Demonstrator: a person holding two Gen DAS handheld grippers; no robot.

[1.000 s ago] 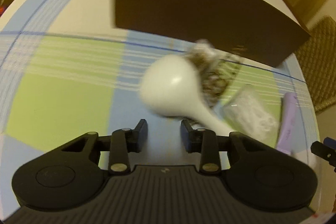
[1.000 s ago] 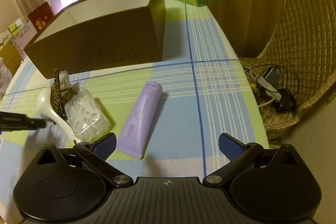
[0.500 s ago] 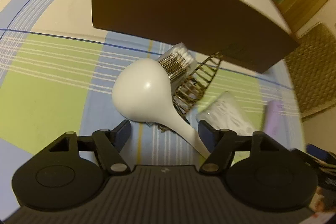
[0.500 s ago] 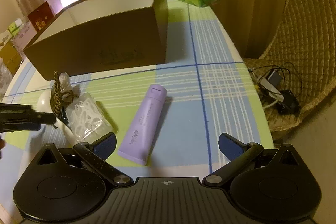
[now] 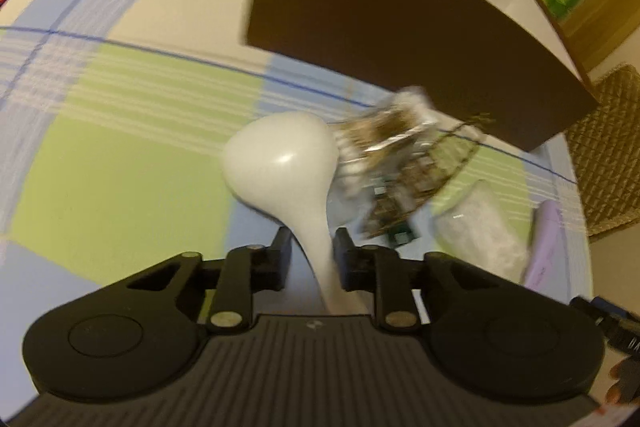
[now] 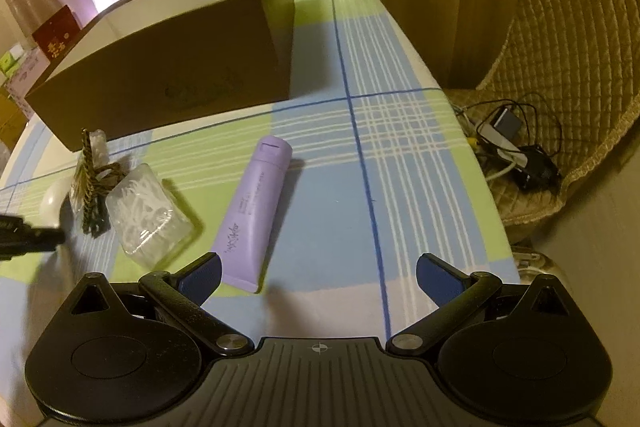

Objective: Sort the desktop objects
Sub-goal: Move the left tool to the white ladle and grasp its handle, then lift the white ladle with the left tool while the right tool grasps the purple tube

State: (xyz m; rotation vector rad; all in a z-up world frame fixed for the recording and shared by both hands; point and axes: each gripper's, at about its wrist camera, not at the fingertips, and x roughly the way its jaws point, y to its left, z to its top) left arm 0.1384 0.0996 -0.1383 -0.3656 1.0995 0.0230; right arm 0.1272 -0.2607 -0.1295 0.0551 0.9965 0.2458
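Little is judged done: the white spoon is clamped by its handle in the left gripper just off the checked tablecloth, while the right gripper is held wide and empty above the purple tube, and the clear packet and hair clip lie outside the brown box.

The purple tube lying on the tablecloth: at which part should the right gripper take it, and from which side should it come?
Grip the purple tube across its middle, coming down from above with the right gripper, whose jaws stand open. The tube lies flat, slightly slanted, with bare cloth on both long sides. The body is round there; the near crimped end is thin and flat, so probably harder to hold.
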